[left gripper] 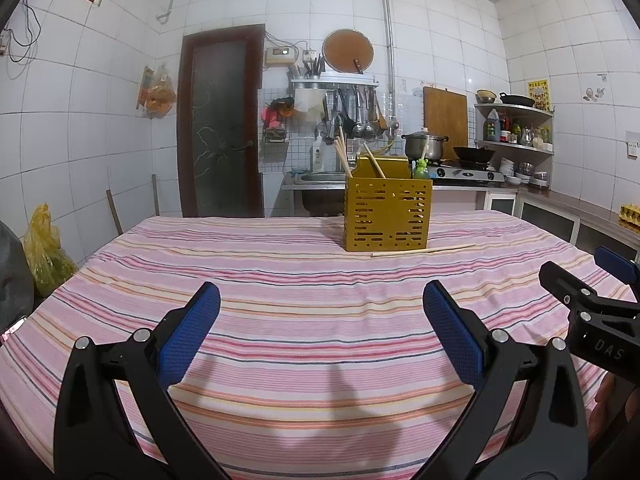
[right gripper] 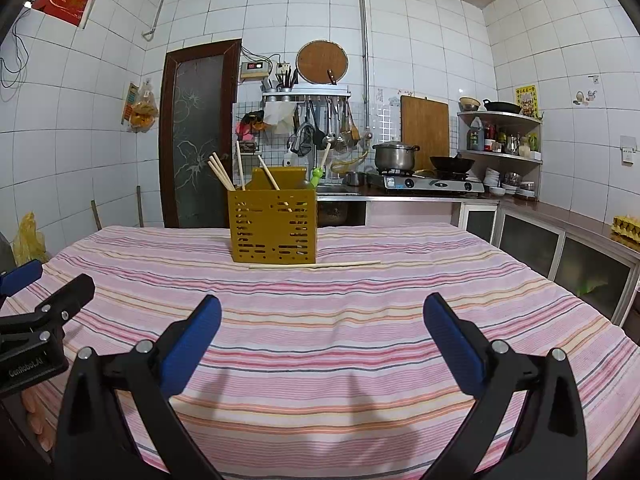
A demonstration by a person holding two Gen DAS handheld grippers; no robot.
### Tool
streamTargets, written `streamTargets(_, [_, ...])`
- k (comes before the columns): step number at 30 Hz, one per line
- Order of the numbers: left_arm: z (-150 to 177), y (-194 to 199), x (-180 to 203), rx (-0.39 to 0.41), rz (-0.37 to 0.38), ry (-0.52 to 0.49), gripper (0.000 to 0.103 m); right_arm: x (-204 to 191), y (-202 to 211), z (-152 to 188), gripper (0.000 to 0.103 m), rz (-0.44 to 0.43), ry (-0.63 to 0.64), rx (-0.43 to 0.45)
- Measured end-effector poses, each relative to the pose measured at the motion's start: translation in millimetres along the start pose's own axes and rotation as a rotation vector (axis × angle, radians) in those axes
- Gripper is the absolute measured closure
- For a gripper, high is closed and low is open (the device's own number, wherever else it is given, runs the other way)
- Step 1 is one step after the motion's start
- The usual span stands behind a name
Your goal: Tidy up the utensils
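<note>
**Both grippers spread, hovering over table; one chopstick loose**

Left gripper [left gripper: 321,300]: blue pads spread wide, nothing between them, held above the striped tablecloth [left gripper: 280,320]. Right gripper [right gripper: 322,312]: same posture, pads wide apart, empty. Each shows at the edge of the other's view, side by side near the front edge of the table.

Yellow perforated utensil holder [left gripper: 387,218] stands upright toward the far side of the table. Several wooden chopsticks [right gripper: 222,174] lean in it, sticking out above the rim; a green-topped utensil [right gripper: 317,174] stands in its right part.

One loose chopstick [left gripper: 423,251] lies flat on the cloth, just in front of the holder's base, extending to the right.
</note>
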State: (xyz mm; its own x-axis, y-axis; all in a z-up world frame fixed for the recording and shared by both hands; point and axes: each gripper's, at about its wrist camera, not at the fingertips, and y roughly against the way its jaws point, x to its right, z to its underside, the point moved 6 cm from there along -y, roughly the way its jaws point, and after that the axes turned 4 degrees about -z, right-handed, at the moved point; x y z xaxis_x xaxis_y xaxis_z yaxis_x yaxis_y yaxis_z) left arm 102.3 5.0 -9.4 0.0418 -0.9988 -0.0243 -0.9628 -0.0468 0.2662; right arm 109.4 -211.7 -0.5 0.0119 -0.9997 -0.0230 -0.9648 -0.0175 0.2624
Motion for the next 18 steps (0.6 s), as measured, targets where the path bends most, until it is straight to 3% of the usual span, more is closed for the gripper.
streamTargets(18, [-0.9, -0.5, -0.7, 0.001, -0.001, -0.003, 0.005, 1.3, -0.4, 0.5, 0.004, 0.001, -0.001, -0.002])
